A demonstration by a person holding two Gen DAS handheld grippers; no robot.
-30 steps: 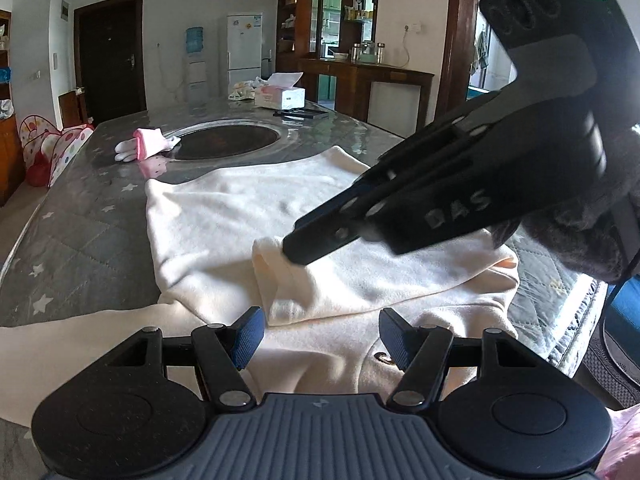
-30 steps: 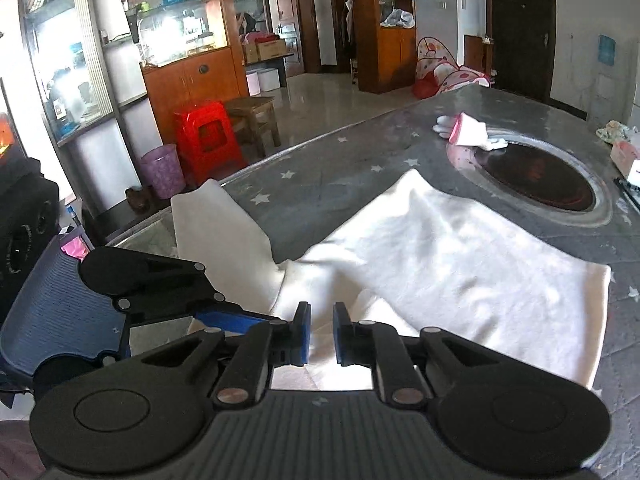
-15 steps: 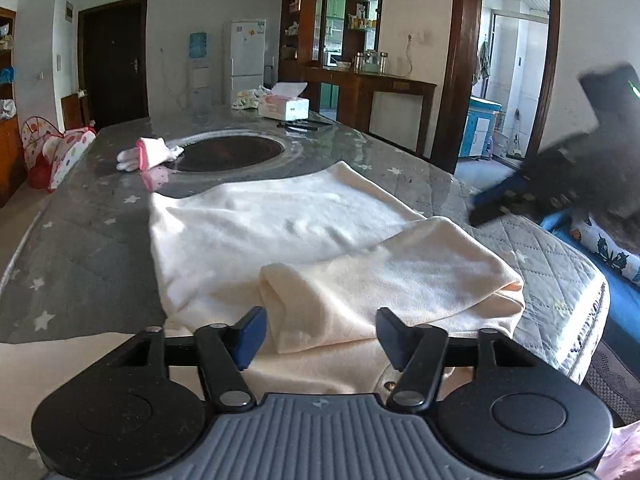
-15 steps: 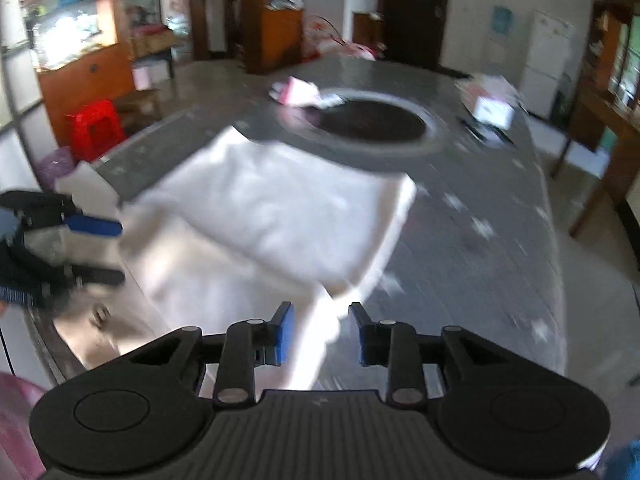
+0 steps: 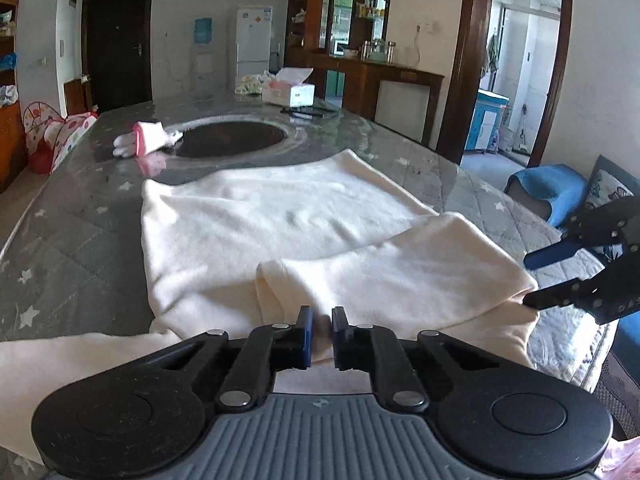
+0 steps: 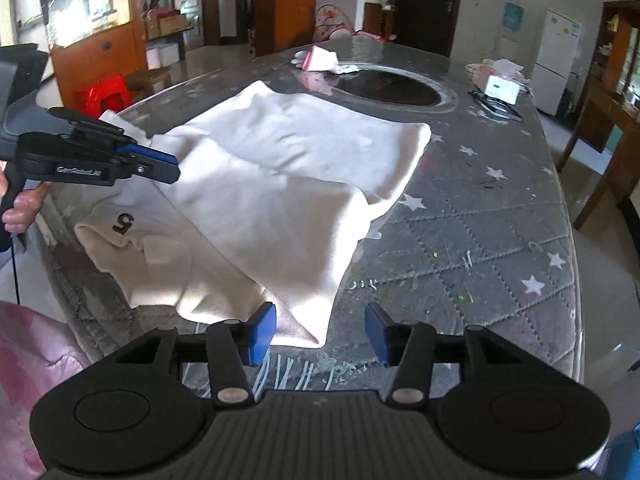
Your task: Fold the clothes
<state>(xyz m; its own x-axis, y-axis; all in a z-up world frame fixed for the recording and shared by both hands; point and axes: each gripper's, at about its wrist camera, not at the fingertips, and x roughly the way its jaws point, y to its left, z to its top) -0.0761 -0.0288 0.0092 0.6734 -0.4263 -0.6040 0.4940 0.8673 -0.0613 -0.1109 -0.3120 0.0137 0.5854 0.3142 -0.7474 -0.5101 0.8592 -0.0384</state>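
Observation:
A cream garment (image 5: 280, 216) lies spread on the grey star-print table (image 5: 80, 216), with one sleeve folded across its near part. In the left wrist view my left gripper (image 5: 320, 326) is closing, its blue pads pinching the near fold of the garment. The right wrist view shows it from the side (image 6: 168, 166), over the garment's left edge. My right gripper (image 6: 320, 334) is opening over the table's near edge. A corner of the garment (image 6: 304, 332) lies loose between its pads. It also shows at the garment's right edge (image 5: 530, 280).
A pink and white glove (image 5: 144, 142) lies by a dark round inset (image 5: 232, 136) at the far end. Beyond are a tissue box (image 5: 292, 92) and black cables (image 6: 496, 106). A blue seat (image 5: 552, 188) stands right of the table, a red stool (image 6: 104, 92) on its other side.
My right gripper let go of the folded sleeve, swung off to the garment's right edge and opened. My left gripper stayed in place and closed on the near fold.

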